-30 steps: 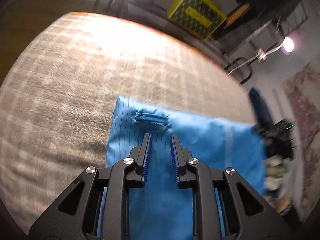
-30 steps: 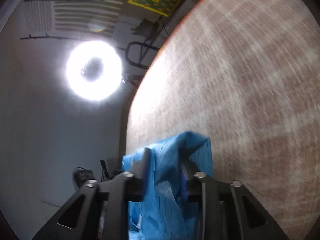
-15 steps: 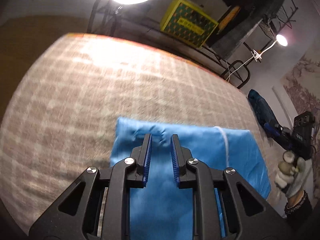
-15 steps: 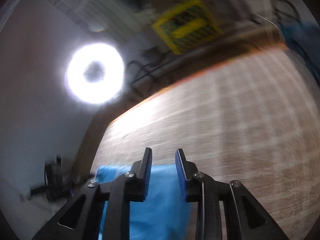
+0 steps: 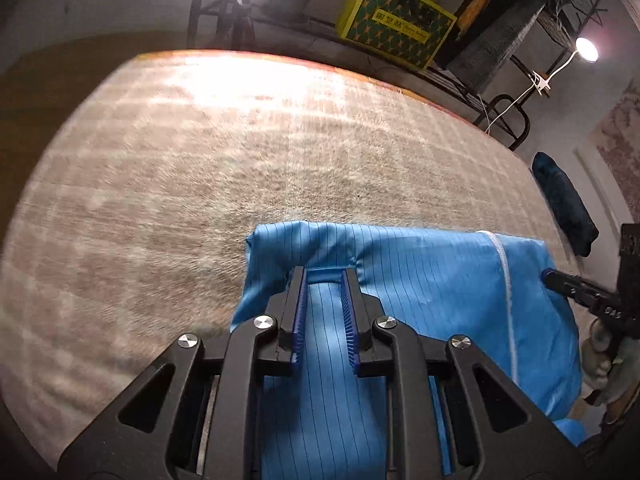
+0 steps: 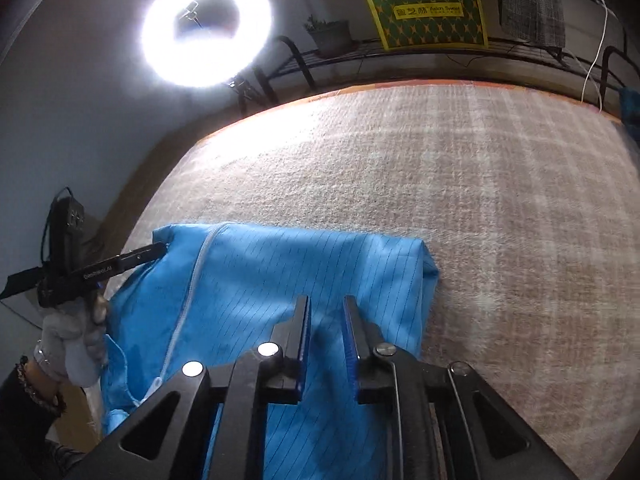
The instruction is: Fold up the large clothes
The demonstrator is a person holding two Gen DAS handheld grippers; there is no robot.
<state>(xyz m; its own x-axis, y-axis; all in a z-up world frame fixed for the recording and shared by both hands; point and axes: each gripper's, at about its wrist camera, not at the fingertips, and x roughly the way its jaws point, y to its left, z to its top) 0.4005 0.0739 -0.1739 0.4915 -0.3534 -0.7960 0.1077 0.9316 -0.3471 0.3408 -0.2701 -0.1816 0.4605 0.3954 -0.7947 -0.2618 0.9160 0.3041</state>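
Observation:
A blue garment (image 5: 432,280) with thin dark stripes and a white zipper (image 5: 506,280) lies folded on a beige checked carpet (image 5: 240,160). My left gripper (image 5: 326,280) is shut on a raised fold near the garment's far left corner. In the right wrist view the garment (image 6: 256,272) spreads leftward, and my right gripper (image 6: 326,306) is closing with fabric between its jaws near the far right corner. Each view shows the other gripper at the garment's opposite edge: the right gripper (image 5: 550,275) and the left gripper (image 6: 152,250), held by a gloved hand (image 6: 72,336).
The carpet (image 6: 480,200) stretches far beyond the garment. A ring light (image 6: 206,26), a yellow-green box (image 5: 394,26) and a metal rack stand past its far edge. A dark blue bundle (image 5: 564,204) lies at the right, and a small lamp (image 5: 586,49) glows behind it.
The right gripper rolled and swung away from the wall to face the carpet, moving from a bunched piece of garment to its flat folded edge. The pocket has gone from the left view.

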